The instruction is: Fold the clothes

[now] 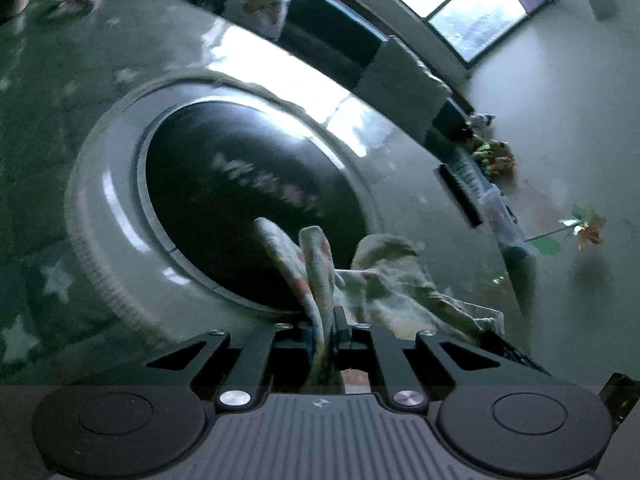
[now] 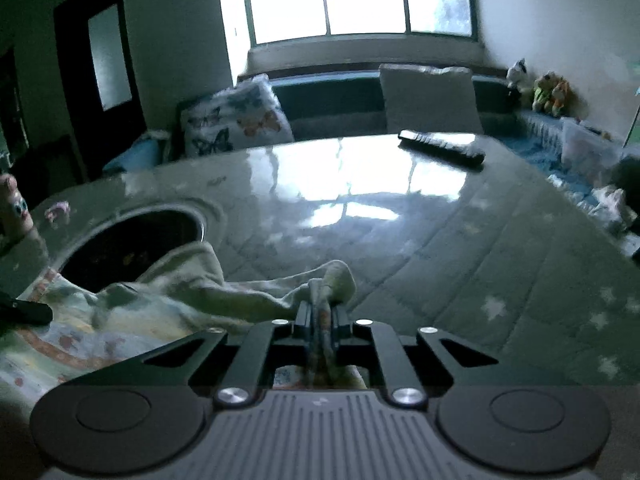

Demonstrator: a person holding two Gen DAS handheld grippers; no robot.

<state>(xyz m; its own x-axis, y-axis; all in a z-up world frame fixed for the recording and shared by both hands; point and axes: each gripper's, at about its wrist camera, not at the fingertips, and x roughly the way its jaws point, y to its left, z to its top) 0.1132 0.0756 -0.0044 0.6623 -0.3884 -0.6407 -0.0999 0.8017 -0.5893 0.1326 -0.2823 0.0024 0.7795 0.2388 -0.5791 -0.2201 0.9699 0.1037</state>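
Observation:
A pale patterned garment [image 1: 384, 280] bunches just ahead of my left gripper [image 1: 324, 320], which is shut on a fold of it above the table. In the right wrist view the same pale garment [image 2: 180, 288] trails to the left over the table, with an orange-trimmed part at the lower left. My right gripper [image 2: 322, 312] is shut on another bunched edge of it. The view is tilted in the left wrist frame.
The table wears a glossy star-print cover [image 2: 500, 264] with a round dark recess [image 1: 248, 200], also seen in the right wrist view [image 2: 132, 240]. A black remote [image 2: 440, 146] lies at the far edge. Cushions [image 2: 236, 120] and soft toys [image 2: 552, 92] sit on the sofa beyond.

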